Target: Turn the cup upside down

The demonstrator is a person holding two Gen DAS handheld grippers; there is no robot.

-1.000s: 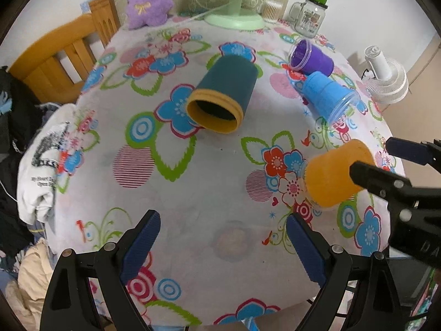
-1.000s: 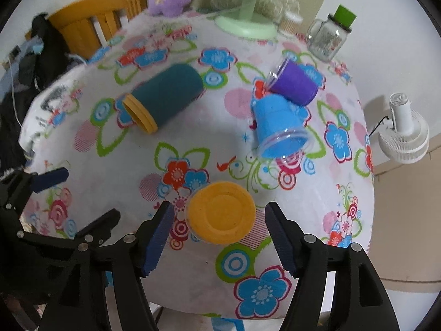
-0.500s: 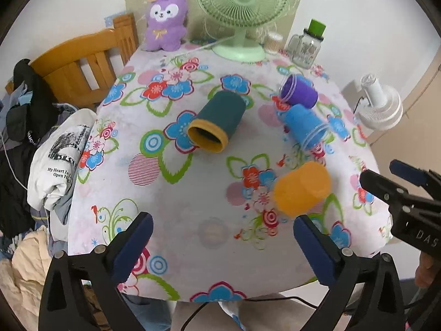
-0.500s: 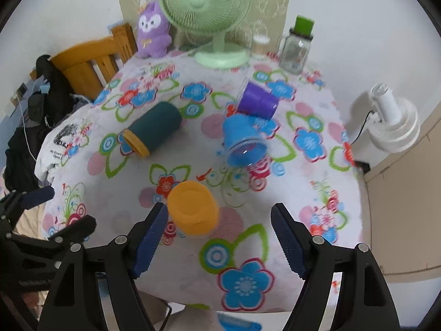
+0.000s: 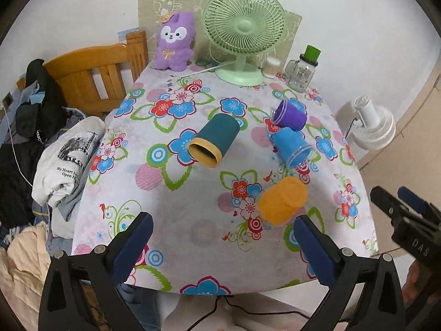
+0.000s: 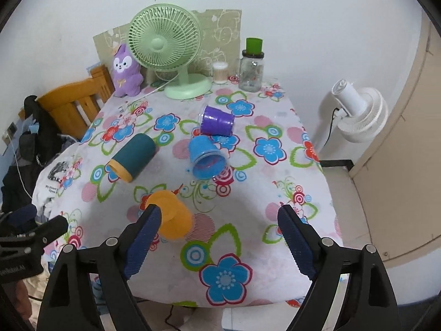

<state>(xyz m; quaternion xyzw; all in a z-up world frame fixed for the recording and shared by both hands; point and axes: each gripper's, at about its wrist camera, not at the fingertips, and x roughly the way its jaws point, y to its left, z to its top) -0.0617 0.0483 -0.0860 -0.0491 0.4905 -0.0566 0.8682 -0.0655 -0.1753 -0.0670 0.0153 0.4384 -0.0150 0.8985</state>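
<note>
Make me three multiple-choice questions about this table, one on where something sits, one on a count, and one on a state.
1. Where does the purple plush sit?
A. at the table's far edge, beside the green fan
B. at the near edge
C. on the white floor fan

2. How many cups are on the table?
A. two
B. four
C. six

3. How does the orange cup stand?
A. on its side
B. upright, mouth up
C. upside down, base up

Answers:
1. A: the plush is at the back, just left of the fan.
2. B: teal cup, purple cup, blue cup and orange.
3. C: its closed base faces up, and both hand-held grippers are open and hold nothing.
</note>
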